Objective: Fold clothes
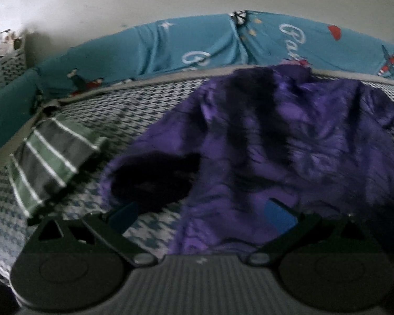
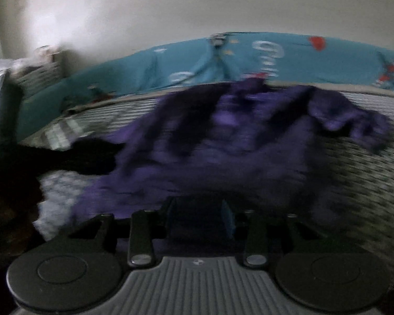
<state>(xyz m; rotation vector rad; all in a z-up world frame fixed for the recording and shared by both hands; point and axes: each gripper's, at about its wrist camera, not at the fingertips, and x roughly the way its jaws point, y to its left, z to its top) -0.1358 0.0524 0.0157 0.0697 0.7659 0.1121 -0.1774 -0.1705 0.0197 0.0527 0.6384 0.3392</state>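
I am holding my left tongs [image 1: 202, 215] spread wide at the near edge of the rumpled purple garment [image 1: 275, 144], which is sprawling up-frame across the houndstooth bed [image 1: 144, 110], while my right tongs [image 2: 201, 215] are sitting narrowed over its hem, grip unclear.

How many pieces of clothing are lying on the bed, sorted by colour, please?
Purple garment: 1
Green-and-grey striped garment: 1
Total: 2
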